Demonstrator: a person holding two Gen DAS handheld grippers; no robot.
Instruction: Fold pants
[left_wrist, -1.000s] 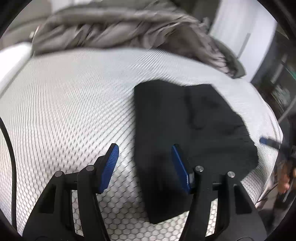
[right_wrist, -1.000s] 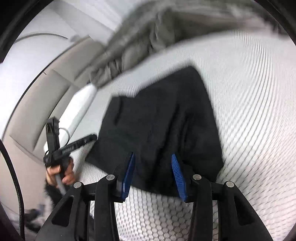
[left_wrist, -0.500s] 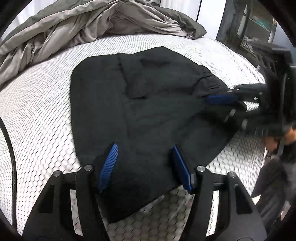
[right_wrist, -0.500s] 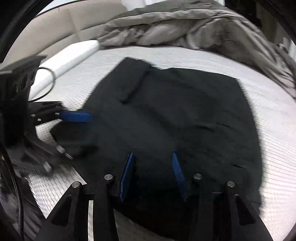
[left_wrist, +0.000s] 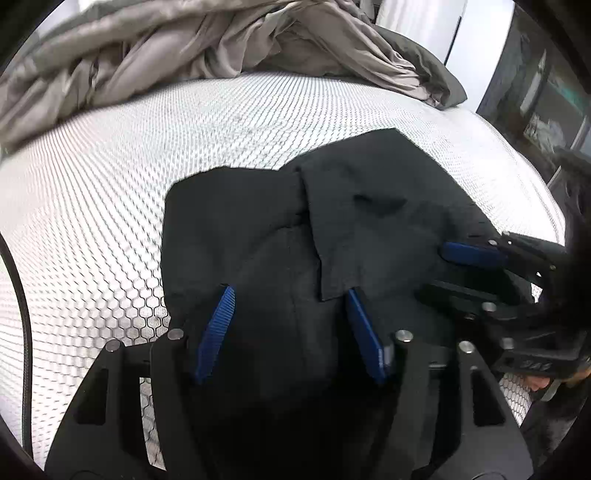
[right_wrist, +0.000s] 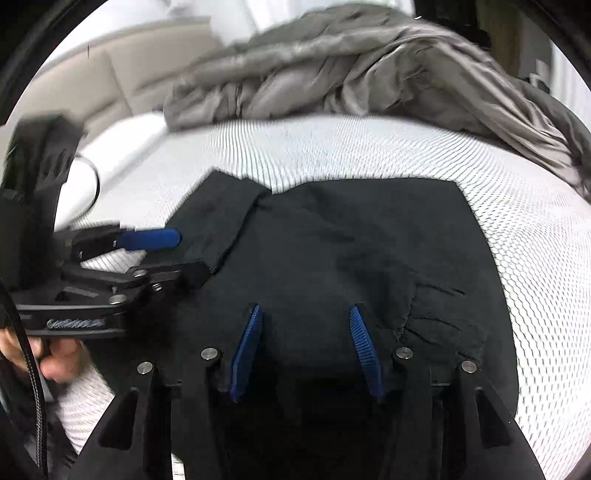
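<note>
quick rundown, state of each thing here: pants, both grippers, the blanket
black pants: folded, lying flat on the mattress, a few creases
left gripper: jaws opening, over the pants' near edge, not clamped
right gripper: jaws opening, pants under it, pads not pressing cloth
grey blanket: crumpled in a heap at the far side of the mattress

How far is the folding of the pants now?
Done: the pants lie on the bed as a short, already folded shape. In hand: both tongs, left and right, hover opening over the near edge, gripping nothing. Left: probably one more fold.
</note>
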